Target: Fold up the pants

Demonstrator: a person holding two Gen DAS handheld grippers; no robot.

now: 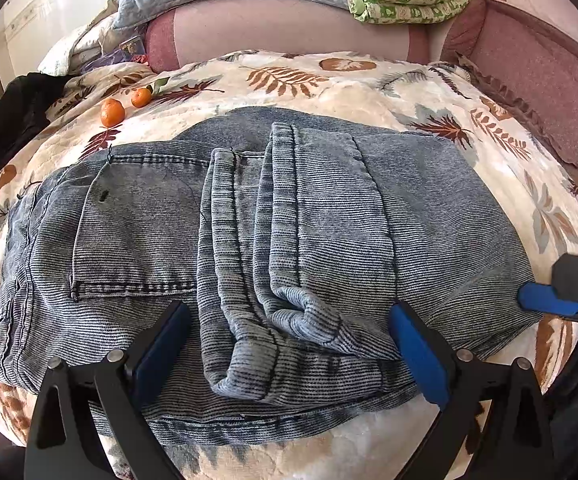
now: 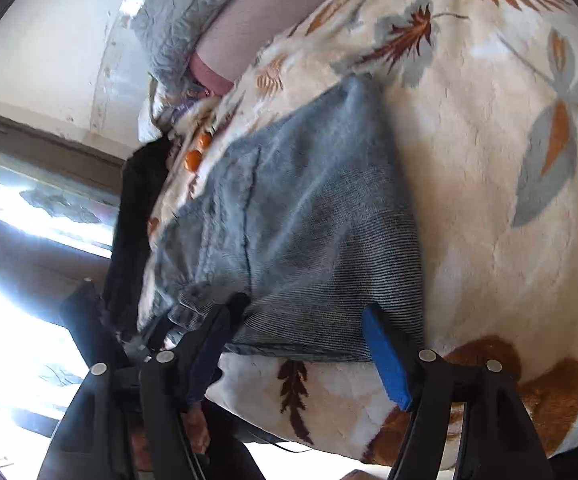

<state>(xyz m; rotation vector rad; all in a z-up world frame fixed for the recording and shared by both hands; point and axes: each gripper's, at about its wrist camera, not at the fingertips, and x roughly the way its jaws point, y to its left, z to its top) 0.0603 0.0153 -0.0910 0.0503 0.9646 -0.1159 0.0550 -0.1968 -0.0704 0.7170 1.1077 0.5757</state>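
Left gripper (image 1: 289,344) I see spread wide over the folded pants (image 1: 249,248), gripping nothing. Right gripper (image 2: 309,344) is also spread at the pants' near edge, and they lie on the leaf-print blanket (image 1: 369,80).

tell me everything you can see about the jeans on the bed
The faded blue striped denim jeans lie partly folded on the cream leaf-print fleece blanket, legs doubled over the seat. A back pocket with dark stitching faces up; hem cuffs bunch near the front edge. The left gripper, jaws open, straddles that bunch.
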